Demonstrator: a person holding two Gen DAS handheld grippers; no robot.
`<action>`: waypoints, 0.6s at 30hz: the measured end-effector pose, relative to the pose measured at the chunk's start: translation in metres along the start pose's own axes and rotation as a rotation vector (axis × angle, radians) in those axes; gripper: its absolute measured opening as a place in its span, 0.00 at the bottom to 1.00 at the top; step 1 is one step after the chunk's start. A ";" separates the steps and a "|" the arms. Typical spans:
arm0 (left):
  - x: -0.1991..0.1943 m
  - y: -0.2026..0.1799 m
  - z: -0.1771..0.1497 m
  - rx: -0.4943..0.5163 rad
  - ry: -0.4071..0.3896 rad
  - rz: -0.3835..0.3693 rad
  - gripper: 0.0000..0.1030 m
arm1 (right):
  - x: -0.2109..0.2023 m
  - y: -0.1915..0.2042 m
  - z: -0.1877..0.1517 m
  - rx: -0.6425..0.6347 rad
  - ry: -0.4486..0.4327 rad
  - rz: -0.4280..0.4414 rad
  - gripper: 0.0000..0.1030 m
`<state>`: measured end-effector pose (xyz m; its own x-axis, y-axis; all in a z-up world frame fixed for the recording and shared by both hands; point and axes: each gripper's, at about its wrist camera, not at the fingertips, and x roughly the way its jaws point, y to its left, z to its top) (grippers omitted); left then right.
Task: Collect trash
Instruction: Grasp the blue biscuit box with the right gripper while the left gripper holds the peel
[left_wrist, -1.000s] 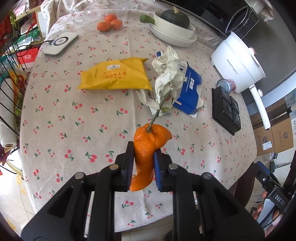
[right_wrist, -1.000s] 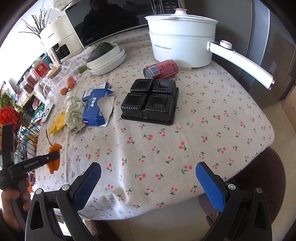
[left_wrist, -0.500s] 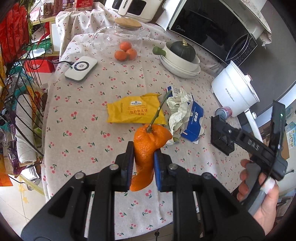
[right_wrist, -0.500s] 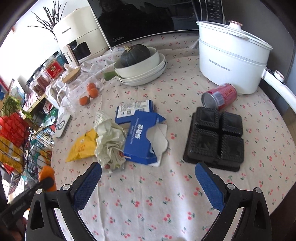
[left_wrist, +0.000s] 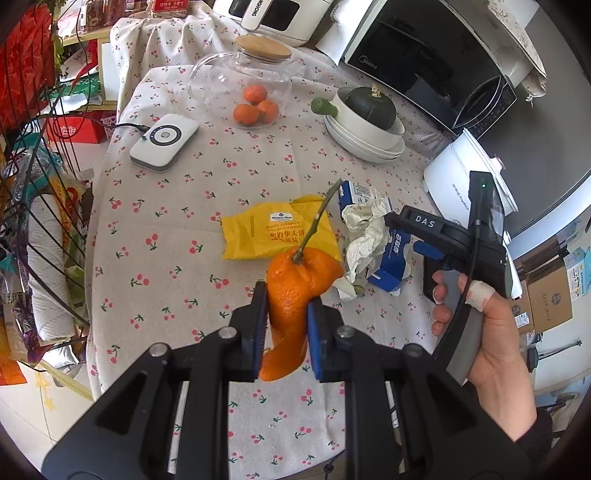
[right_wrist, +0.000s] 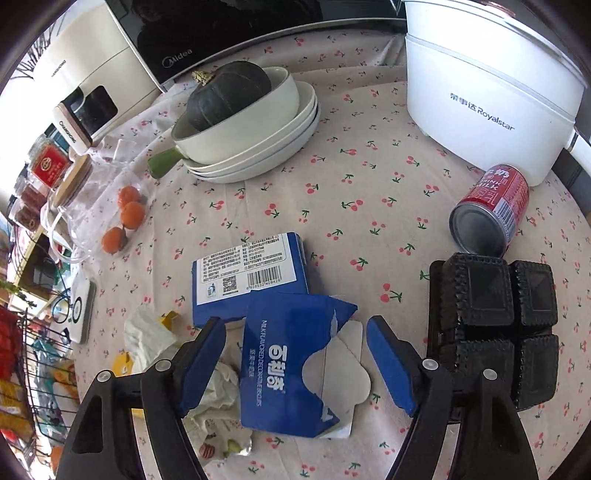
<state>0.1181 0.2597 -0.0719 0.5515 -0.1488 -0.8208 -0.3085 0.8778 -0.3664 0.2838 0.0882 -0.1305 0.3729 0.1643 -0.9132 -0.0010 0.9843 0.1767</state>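
Observation:
My left gripper is shut on an orange peel with a green stem, held above the cherry-print tablecloth. My right gripper is open, its jaws straddling a torn blue carton, just above it. The right gripper also shows in the left wrist view, over the blue carton. A crumpled white wrapper lies left of the carton, also in the left wrist view. A yellow snack bag lies flat behind the peel.
A black plastic tray and a tipped red can lie right of the carton. A white electric pot, stacked bowls with a dark squash, a glass jar with oranges and a white charger stand on the table.
My right gripper has moved forward and down over the blue carton. My left gripper has pulled back and risen a little with the peel.

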 end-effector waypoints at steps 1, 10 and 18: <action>0.000 -0.001 0.000 0.001 0.000 -0.002 0.20 | 0.004 -0.001 0.000 0.002 0.007 -0.008 0.74; 0.000 -0.006 -0.001 0.017 -0.002 0.005 0.20 | 0.000 0.008 -0.001 -0.047 -0.007 0.002 0.48; -0.002 -0.011 -0.006 0.032 -0.008 0.012 0.21 | -0.052 0.009 -0.008 -0.111 -0.096 0.043 0.48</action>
<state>0.1161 0.2478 -0.0686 0.5542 -0.1341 -0.8215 -0.2904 0.8938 -0.3418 0.2574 0.0889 -0.0845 0.4574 0.2048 -0.8654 -0.1195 0.9785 0.1684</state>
